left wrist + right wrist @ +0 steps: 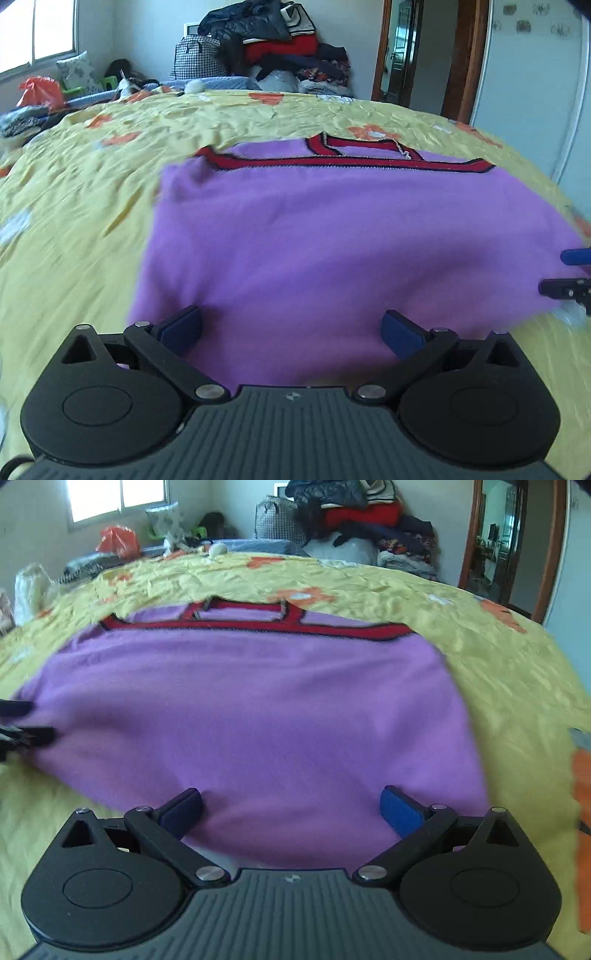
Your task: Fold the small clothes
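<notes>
Garment: a purple knitted top (332, 240) is laid flat on the bed, its red, dark-edged neckline trim (332, 160) turned toward the far side; in the right wrist view the same top (251, 709) is seen spread wide, the trim (258, 624) running across its far edge.
Bed: a yellow bedspread (92, 192) with orange flowers is seen under the garment, crumpled in fine creases; it is visible on all sides of the top.
Left gripper: the left gripper (291, 332) is held over the near hem of the top, tilted downward; its blue-padded fingers (183, 328) are spread wide apart; nothing is pinched between them, though the fabric is seen below the gap.
Right gripper: the right gripper (291, 808) is held likewise over the near hem, fingers (400, 808) spread wide and gripping nothing; whether the pads touch the cloth cannot be told.
Cross views: each gripper's tips are seen at the edge of the other's view, beside the top's side edge.
Background: a pile of clothes (280, 40) is stacked at the far wall; an orange plastic bag (38, 90) is seen near the window (37, 29); a doorway (498, 542) is seen to the right.
Sharpness: both views are blurred.
</notes>
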